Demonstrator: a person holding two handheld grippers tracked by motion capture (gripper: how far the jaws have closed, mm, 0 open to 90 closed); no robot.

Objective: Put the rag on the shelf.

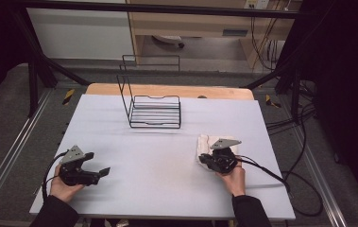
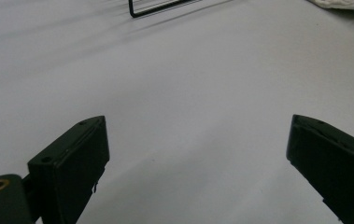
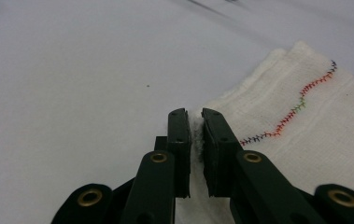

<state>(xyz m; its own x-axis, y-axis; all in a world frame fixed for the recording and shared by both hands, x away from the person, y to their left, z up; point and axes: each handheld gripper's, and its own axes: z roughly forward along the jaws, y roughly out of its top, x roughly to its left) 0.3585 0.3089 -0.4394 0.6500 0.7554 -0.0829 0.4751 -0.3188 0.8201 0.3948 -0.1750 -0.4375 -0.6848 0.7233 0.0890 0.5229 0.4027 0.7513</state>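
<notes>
Left to right across the desk (image 1: 167,161), seen from the high view. Near the front left corner, the left gripper (image 1: 102,172) is held low over the bare grey surface in the person's left hand (image 1: 62,188); in the left gripper view its two black jaws stand wide apart, released, with nothing but the desk top between them. Toward the back edge, about midway along it, stands a black wire rack (image 1: 155,111), upright, with a tall wire frame rising at its left side; its lower corner also shows at the top of the left gripper view. At the right, between the middle of the desk and its right edge, lies a folded white cloth (image 1: 204,144), flat on the surface. The right gripper (image 1: 210,159), held in the right hand (image 1: 234,178), sits at the cloth's near edge. In the right gripper view its jaws are clenched on that edge, white fabric pinched between the pads; a line of red, green and dark stitching (image 3: 290,114) crosses the cloth (image 3: 315,140) to the right of the jaws.
</notes>
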